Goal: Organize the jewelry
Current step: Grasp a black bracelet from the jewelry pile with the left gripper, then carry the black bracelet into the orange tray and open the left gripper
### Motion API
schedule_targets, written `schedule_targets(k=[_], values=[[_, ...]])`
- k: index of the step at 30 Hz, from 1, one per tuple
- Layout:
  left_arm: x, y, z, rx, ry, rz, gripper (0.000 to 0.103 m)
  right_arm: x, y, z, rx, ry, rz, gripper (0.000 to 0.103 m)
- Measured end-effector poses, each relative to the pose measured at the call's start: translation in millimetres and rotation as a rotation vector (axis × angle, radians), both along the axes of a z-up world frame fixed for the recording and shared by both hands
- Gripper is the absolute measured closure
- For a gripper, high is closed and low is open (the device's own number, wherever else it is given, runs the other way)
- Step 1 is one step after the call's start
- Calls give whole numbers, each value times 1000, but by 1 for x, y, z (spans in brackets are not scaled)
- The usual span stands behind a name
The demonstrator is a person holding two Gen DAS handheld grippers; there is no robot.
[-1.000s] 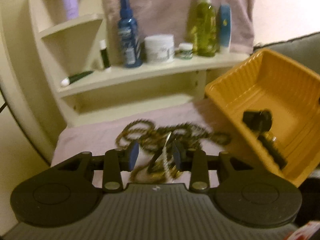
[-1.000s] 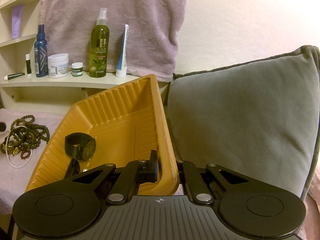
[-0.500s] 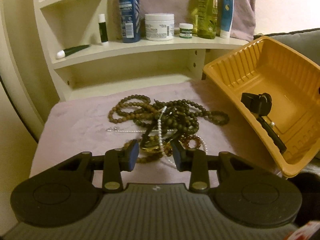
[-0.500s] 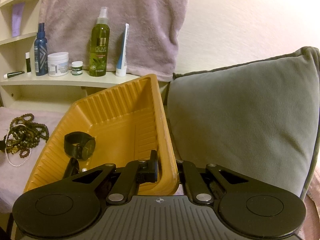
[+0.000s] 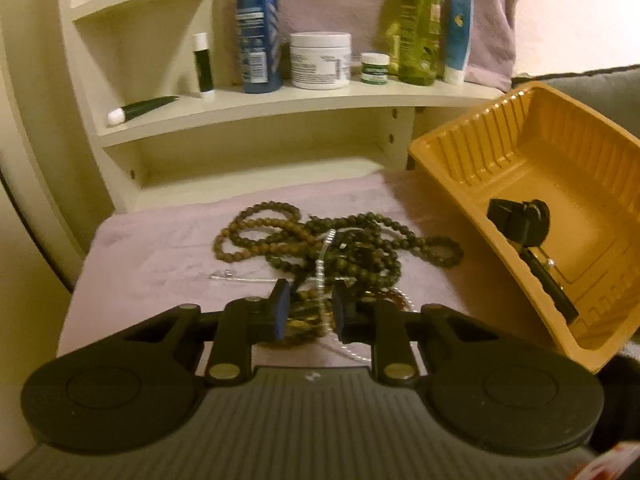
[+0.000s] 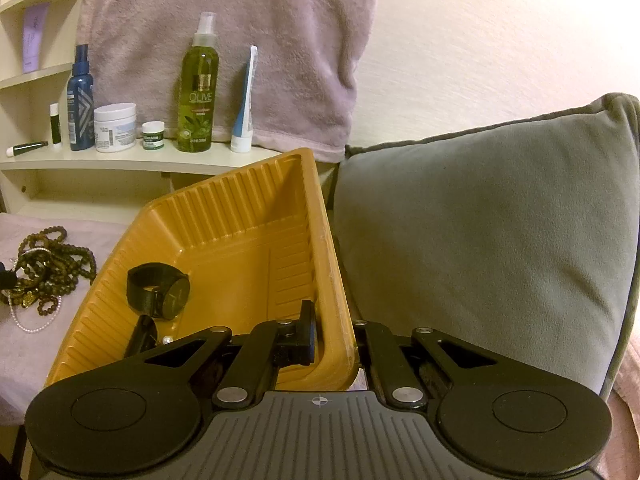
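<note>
Left gripper [image 5: 308,312] sits low over the tangled heap of brown and dark-green bead strands [image 5: 340,244] on the mauve fleece cloth [image 5: 160,256]. Its jaws have just been closing, with bead strands and a thin white pearl string [image 5: 320,276] between the blue pads [image 5: 281,310] — a gap shows on both sides, so not yet pinched as far as I can see. Right gripper [image 6: 334,332] is clamped on the near rim of the ribbed orange plastic tray [image 6: 248,216], one finger inside the wall and one outside, holding it tipped toward the heap.

Black mesh-strap wristwatch [image 6: 160,290] already lies in the tray, with a small pearl-like bit beside it.

Handling, my read:
- Bead strands: light, limp, no stiffness. They drape and drag neighbours along, and the heap looks knotted.
- Round beads look smooth and hard — likely to roll out of a shallow pinch. Better to take a bunch of cord than one bead.
- Pearl string and the fine silvery chain [image 5: 236,278] on the cloth look thin; snag or snap risk if pulled against the tangle.
- Fleece is soft and napped, so low slide and the fine chain may catch.
- Tray is thin moulded plastic, flexes at the rim; the ribs stiffen the walls.
</note>
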State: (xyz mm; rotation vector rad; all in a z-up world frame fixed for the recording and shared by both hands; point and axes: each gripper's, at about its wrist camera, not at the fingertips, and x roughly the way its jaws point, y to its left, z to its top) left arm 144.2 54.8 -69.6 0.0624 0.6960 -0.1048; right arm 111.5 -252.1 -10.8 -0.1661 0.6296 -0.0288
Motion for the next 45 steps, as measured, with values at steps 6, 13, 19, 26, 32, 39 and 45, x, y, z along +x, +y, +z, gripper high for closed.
schedule_targets(k=[6, 13, 19, 26, 32, 39, 45], values=[[7, 17, -2, 13, 10, 25, 83, 1, -2, -1, -2, 1, 0, 97], [13, 20, -3, 31, 33, -52, 83, 1, -1, -1, -3, 2, 0, 97], [19, 11, -10, 53, 52, -97, 83, 2, -2, -1, -7, 4, 0, 97], [28, 10, -14, 67, 81, -92, 93, 3, -2, -1, -8, 5, 1, 97], [22, 8, -8, 157, 70, -109, 95, 2, -2, -1, -7, 6, 1, 97], [12, 8, 2, 407, 26, -140, 95, 2, -1, 0, -7, 3, 1, 97], [7, 17, -9, 529, 72, -126, 95, 1, 0, 1, -5, -2, 1, 97]])
